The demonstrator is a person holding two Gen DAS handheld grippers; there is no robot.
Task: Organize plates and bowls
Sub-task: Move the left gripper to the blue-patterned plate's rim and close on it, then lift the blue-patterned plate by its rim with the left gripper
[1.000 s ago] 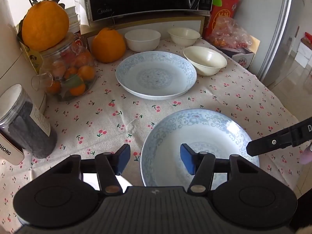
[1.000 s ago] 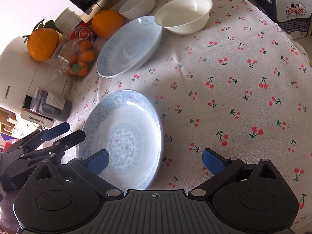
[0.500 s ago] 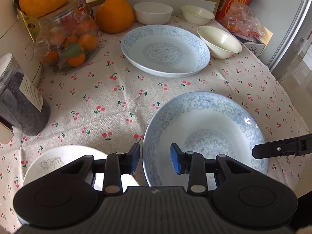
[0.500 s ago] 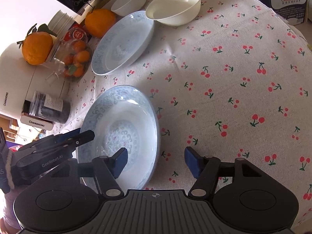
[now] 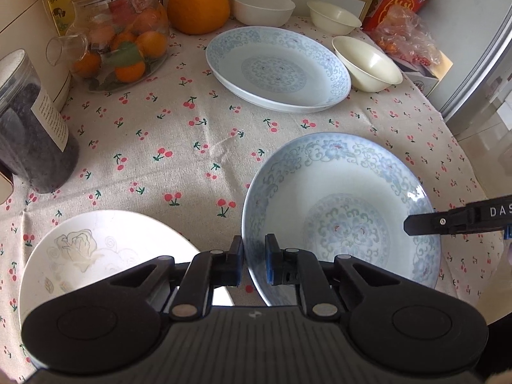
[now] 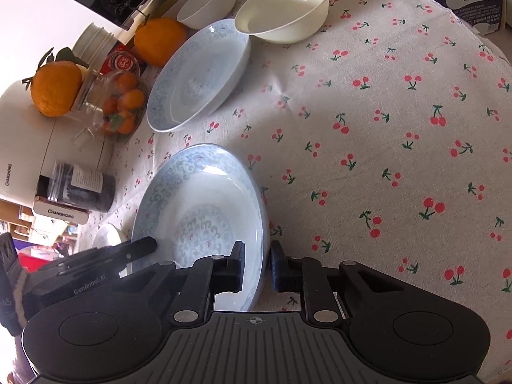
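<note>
A blue-patterned plate lies near me on the cherry tablecloth. My left gripper is shut on its left rim. My right gripper is shut on the opposite rim of the same plate; its finger shows in the left wrist view. A second blue-patterned plate lies farther back. Three cream bowls stand behind it. A white plate with a flower drawing lies at the near left.
A glass jar of small oranges, a large orange and a dark-filled jar stand at the left. A red bag and a box stand at the back right. The table edge runs down the right.
Both grippers have closed from open onto opposite rims of the near blue plate. The left wrist view has dropped closer to the table, and the white flower plate has come into view.
</note>
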